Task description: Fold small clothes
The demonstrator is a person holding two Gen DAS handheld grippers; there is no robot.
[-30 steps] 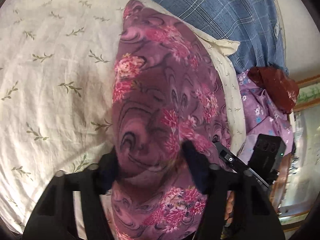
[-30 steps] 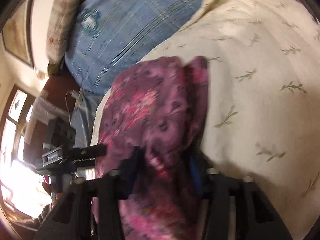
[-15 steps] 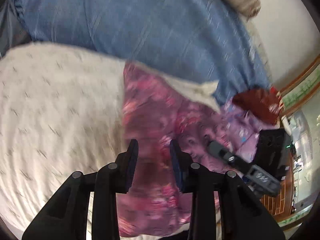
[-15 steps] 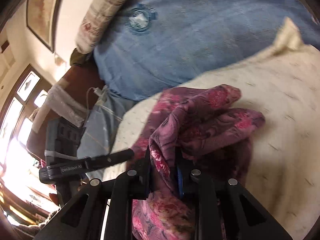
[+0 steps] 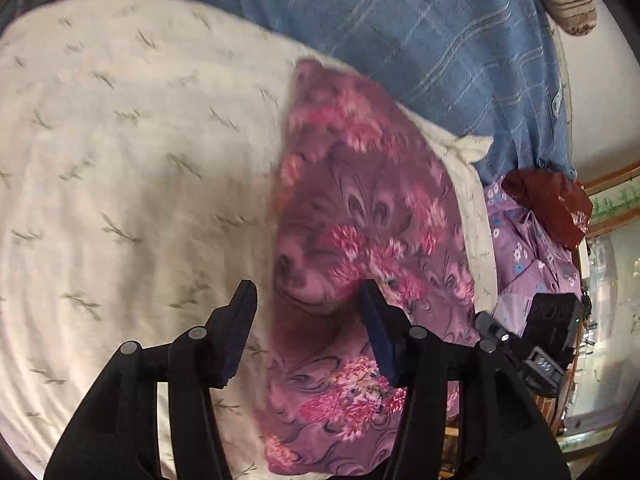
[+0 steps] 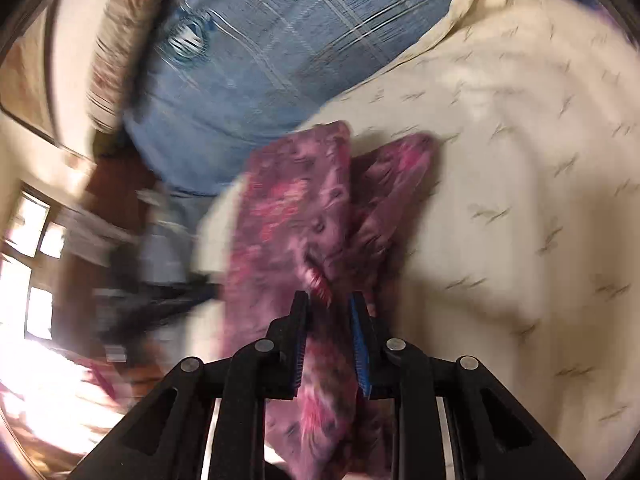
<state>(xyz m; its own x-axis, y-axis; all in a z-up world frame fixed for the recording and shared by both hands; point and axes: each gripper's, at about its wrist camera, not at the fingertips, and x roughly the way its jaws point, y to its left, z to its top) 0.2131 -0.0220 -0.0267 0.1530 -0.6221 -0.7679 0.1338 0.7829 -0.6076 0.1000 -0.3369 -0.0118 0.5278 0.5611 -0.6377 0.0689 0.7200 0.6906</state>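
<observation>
Trouble mostly at the near end. Left gripper with jaws spread wide, just been opening, nothing pinched, only the near edge of the purple floral garment lying under the gap. Right gripper with jaws much narrower, also just been opening, a fold of that same garment between them. Too blurry to tell whether biting or let go.

Could easily drag the fold back open if pulled away with cloth snagged on a pad. Might also end up lumpy, with the garment's two far flaps splayed apart instead of stacked.

Puffy cream leaf-print cover under the garment, so plenty of chance to slide off its right side, toward the lilac cloth and dark red cloth piled just beyond. Blue checked sheet past the garment's far tip, no bother there.
</observation>
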